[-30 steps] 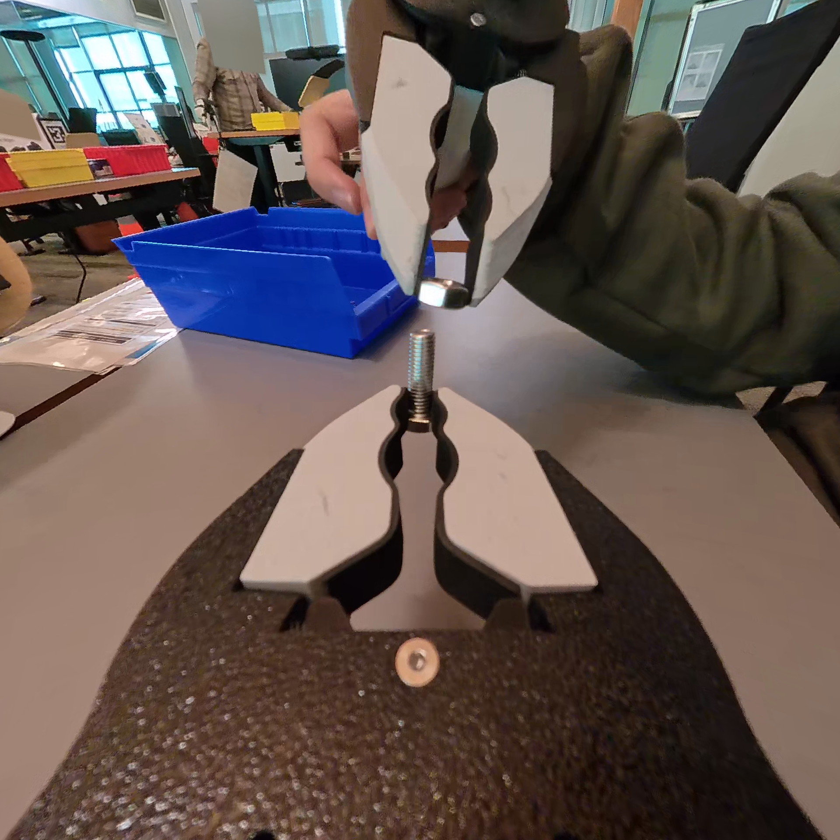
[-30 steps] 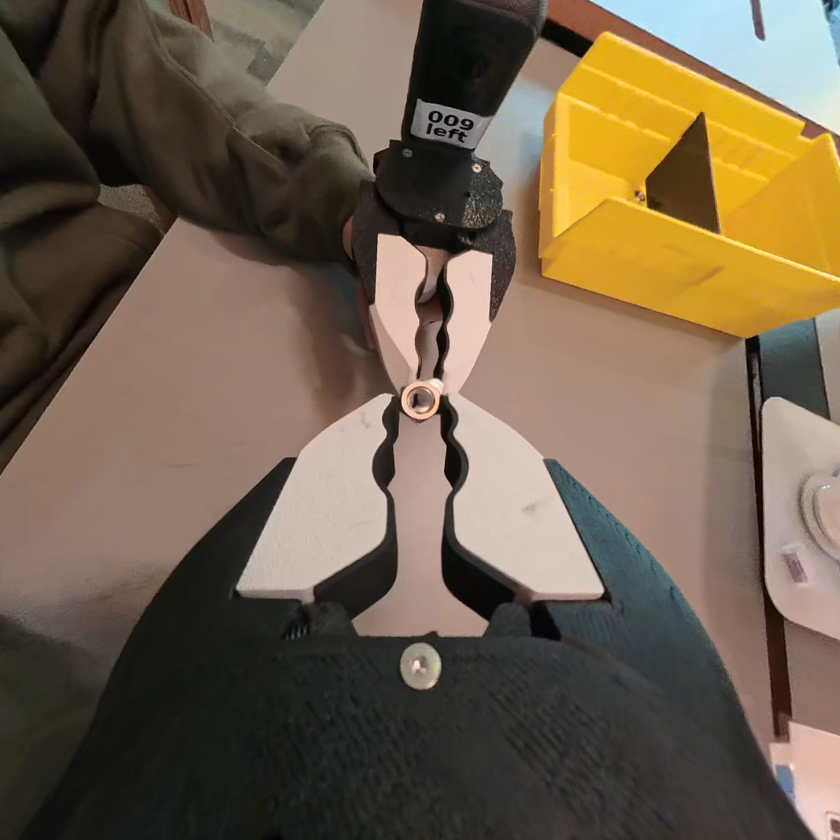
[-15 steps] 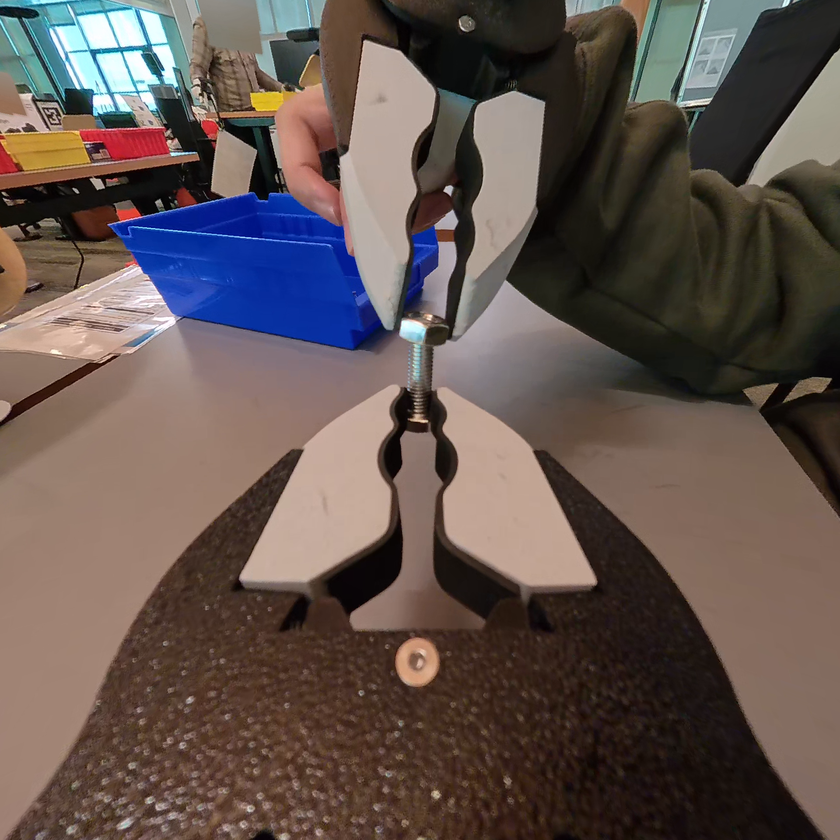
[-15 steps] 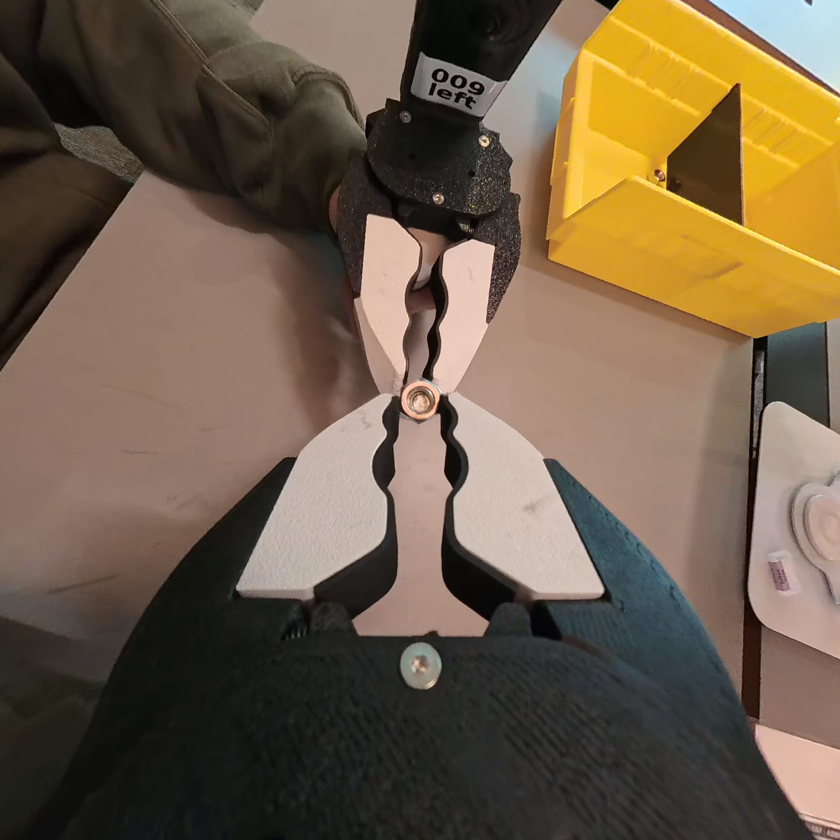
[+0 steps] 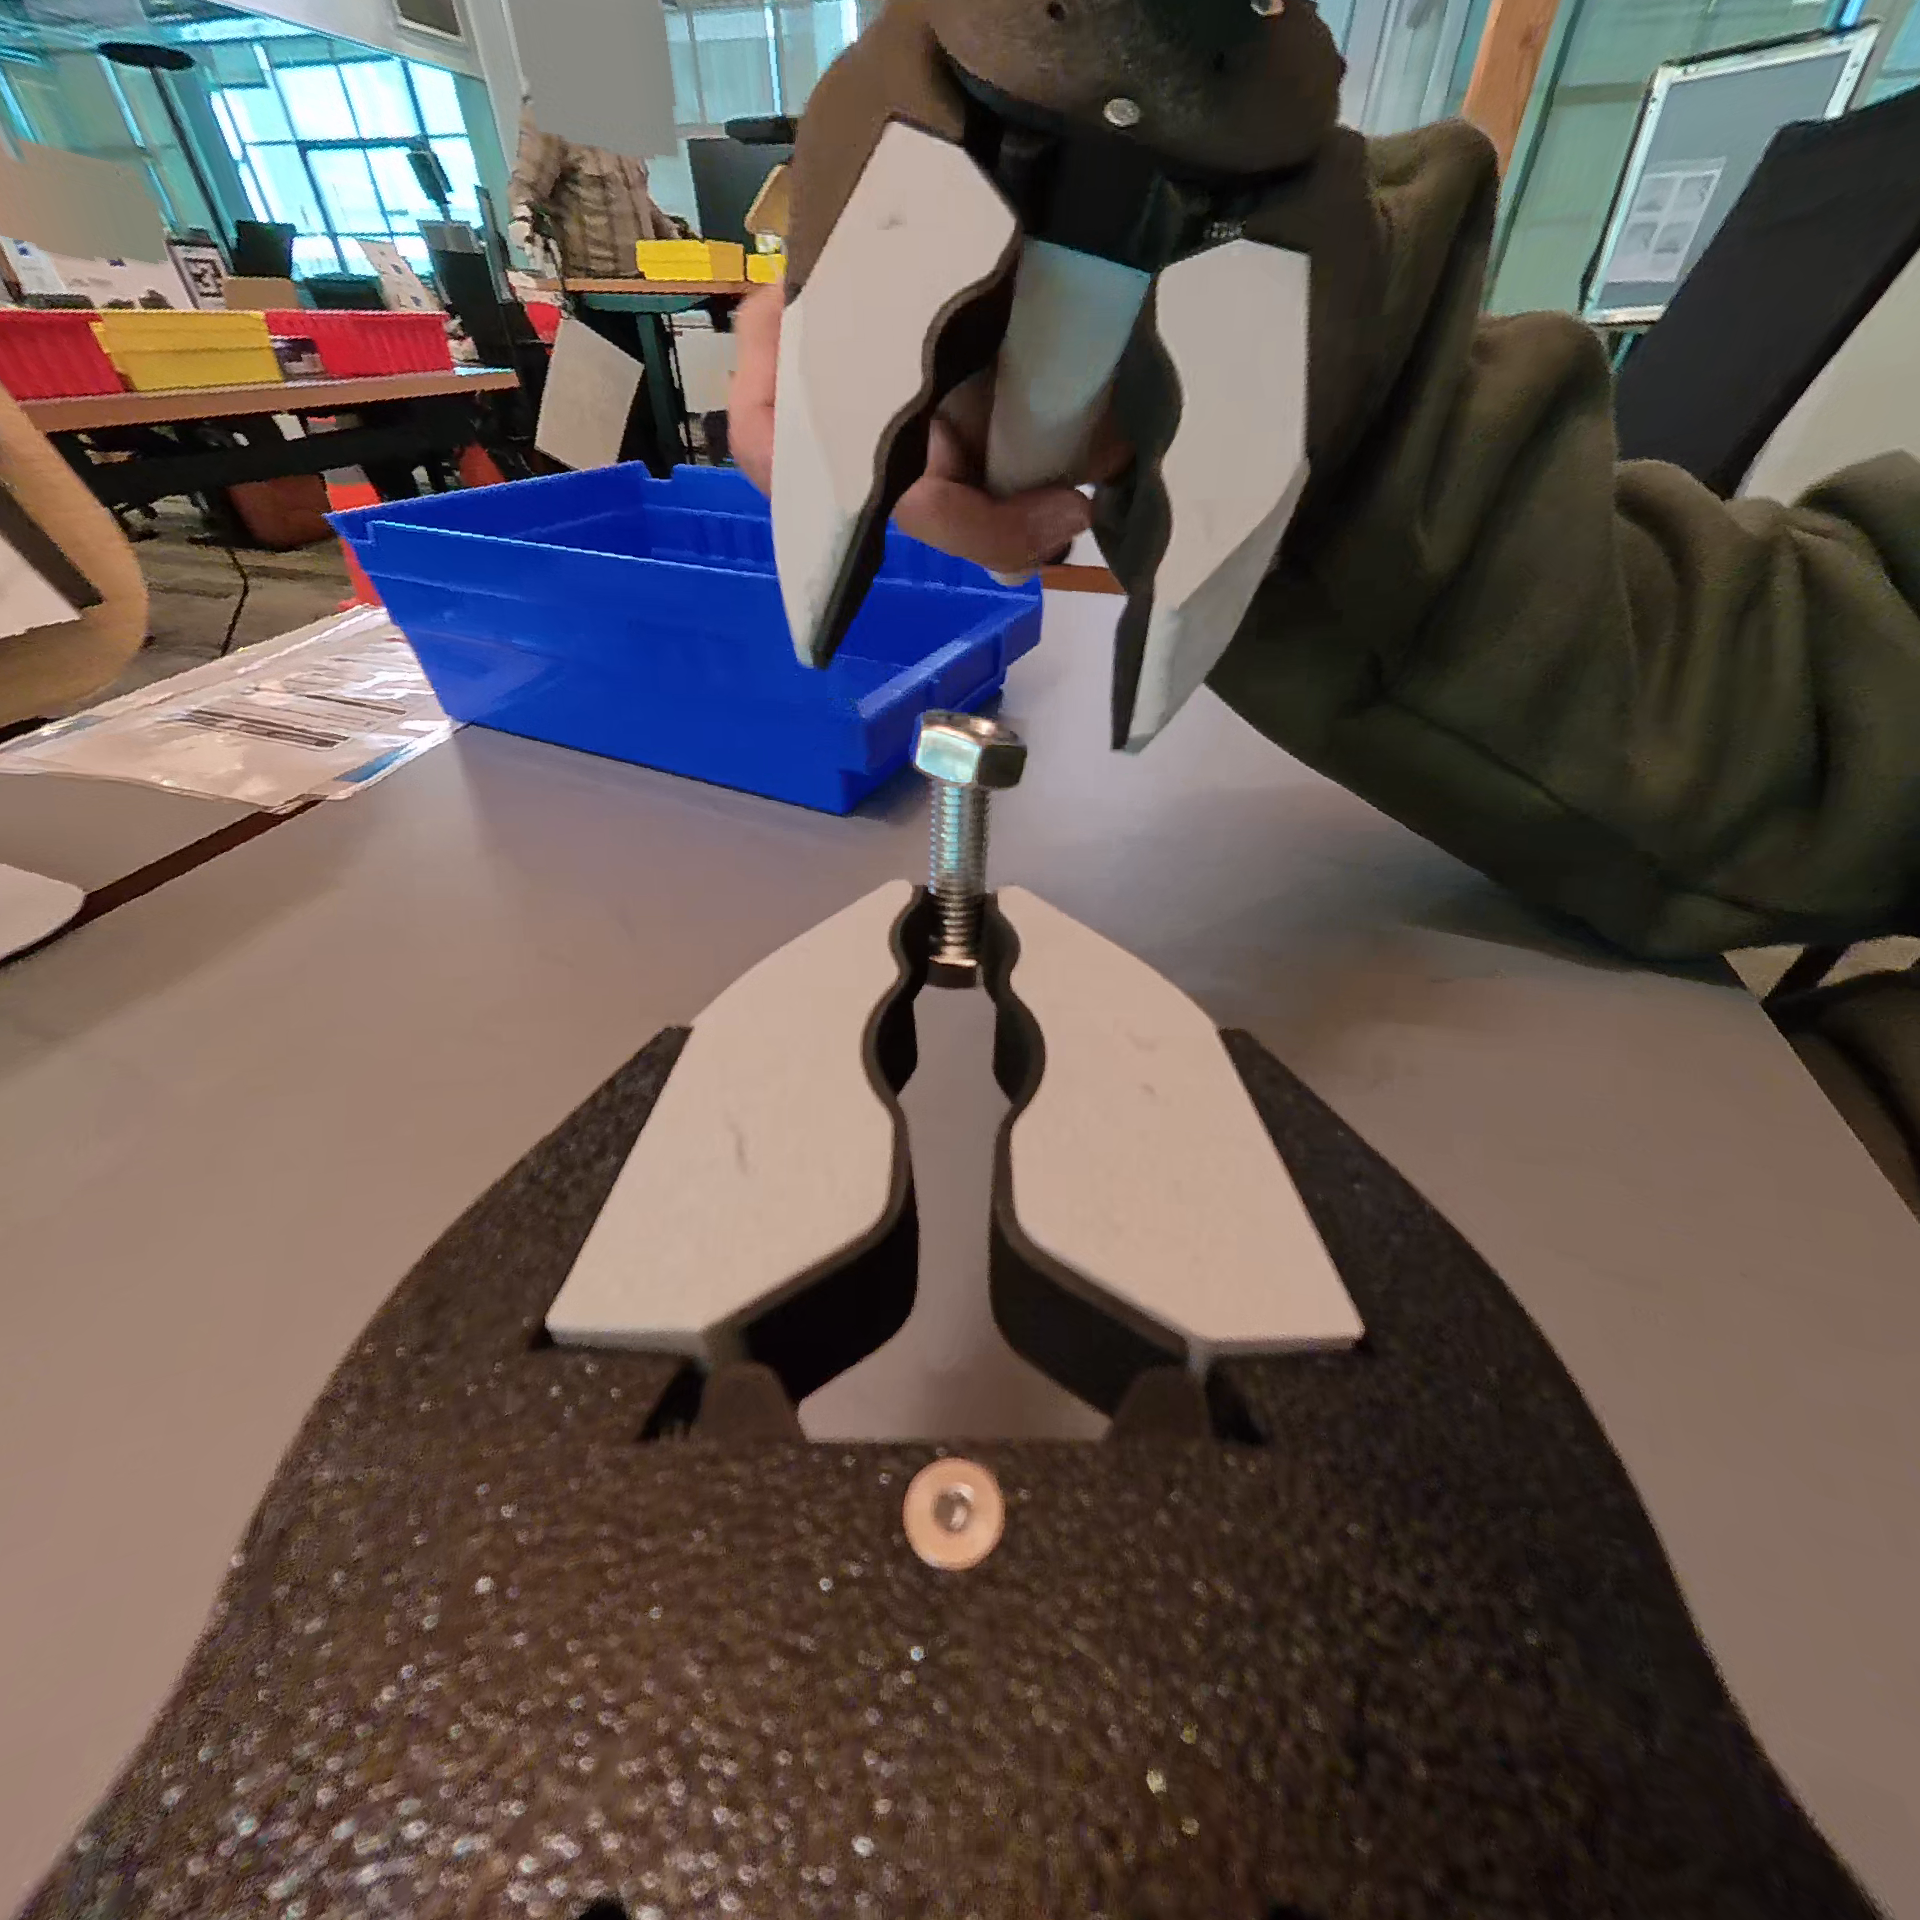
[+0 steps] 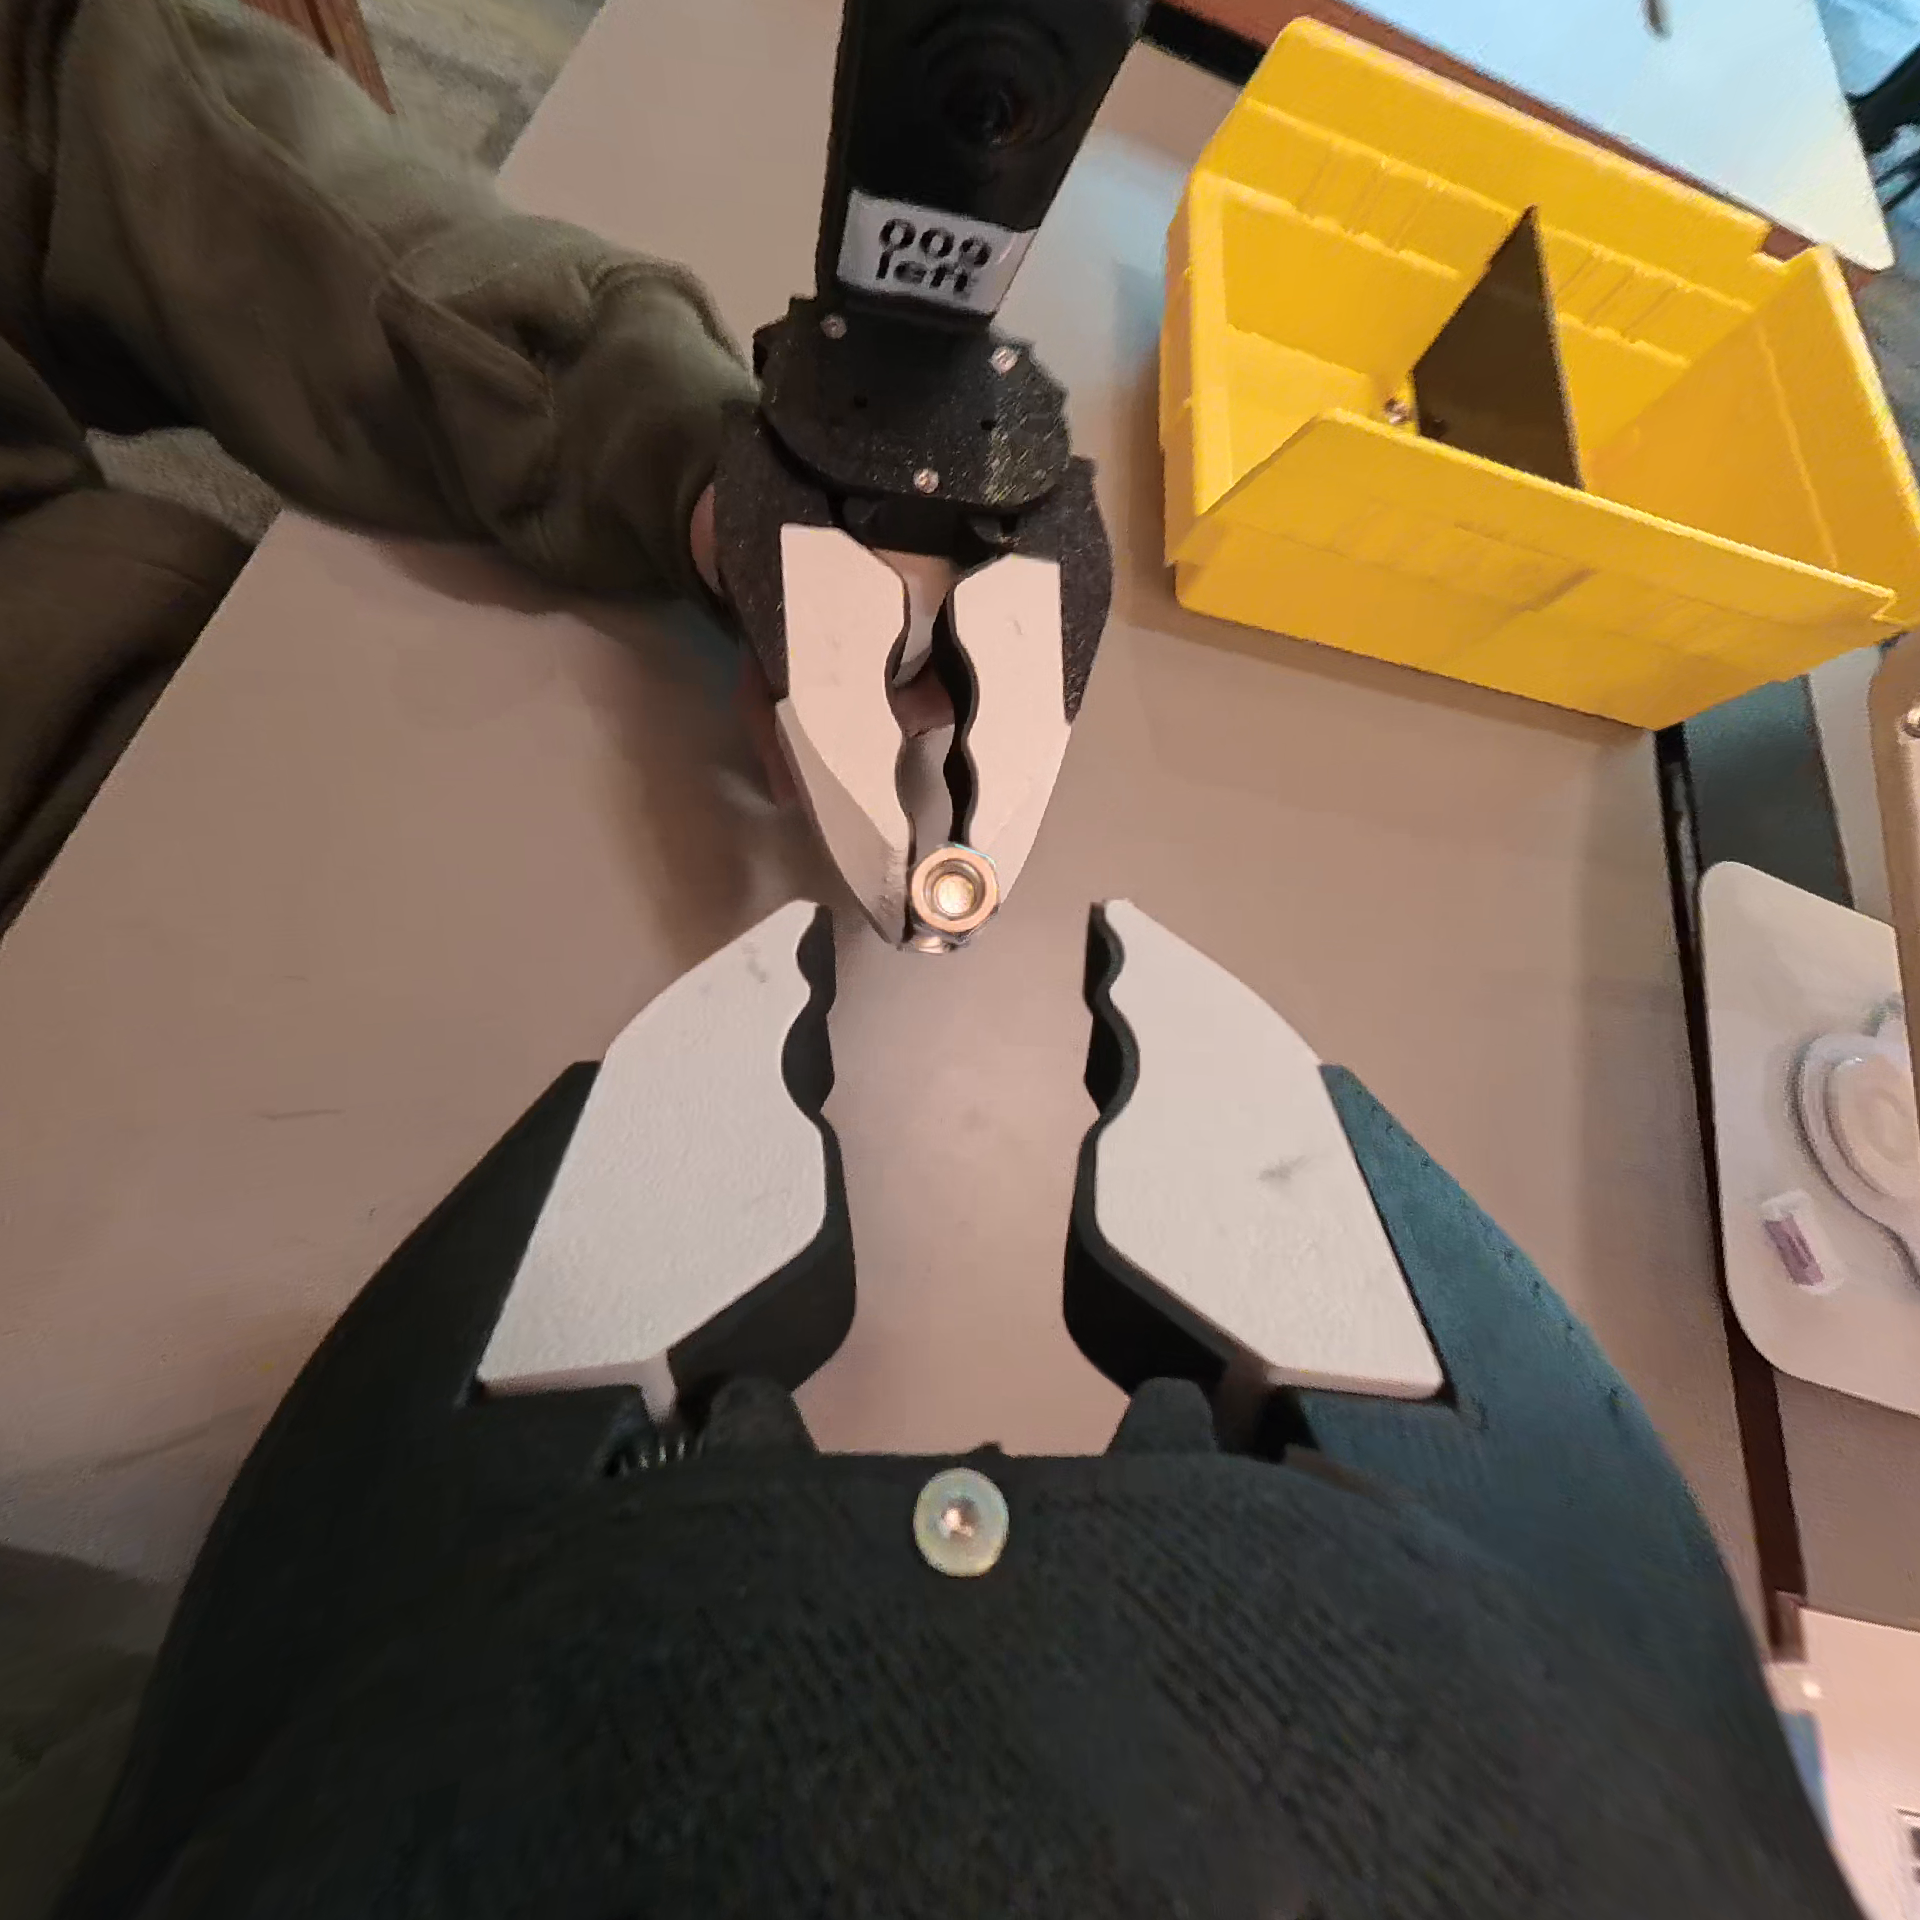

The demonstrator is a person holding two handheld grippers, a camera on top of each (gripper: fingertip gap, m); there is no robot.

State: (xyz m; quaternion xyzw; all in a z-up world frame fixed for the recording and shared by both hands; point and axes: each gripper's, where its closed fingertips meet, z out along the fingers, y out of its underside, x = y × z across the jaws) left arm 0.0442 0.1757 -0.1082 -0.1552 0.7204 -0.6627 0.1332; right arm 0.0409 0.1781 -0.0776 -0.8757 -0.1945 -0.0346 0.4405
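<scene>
My left gripper (image 5: 954, 920) is shut on a silver bolt (image 5: 954, 862) and holds it upright above the grey table (image 5: 416, 1039), threaded end up. A silver hex nut (image 5: 969, 750) sits on the top of the bolt. My right gripper (image 5: 977, 696) hangs just above the nut, pointing down, open and empty, its fingertips on either side of the nut and apart from it. In the right wrist view the right gripper (image 6: 961, 920) is open around the nut (image 6: 951, 891), and the left gripper (image 6: 948, 909) shows beneath it, shut on the bolt.
A blue bin (image 5: 644, 623) stands on the table behind the grippers, with papers (image 5: 239, 707) to its left. A yellow bin (image 6: 1507, 468) stands at the far right in the right wrist view, and a white tray (image 6: 1818, 1143) lies beside the table edge. Green sleeves (image 5: 1558, 623) reach in. My two grippers' fingertips are within a few centimetres of each other.
The right gripper brought the nut down onto the top of the bolt, then opened and let go of it. The left gripper kept the bolt still.
</scene>
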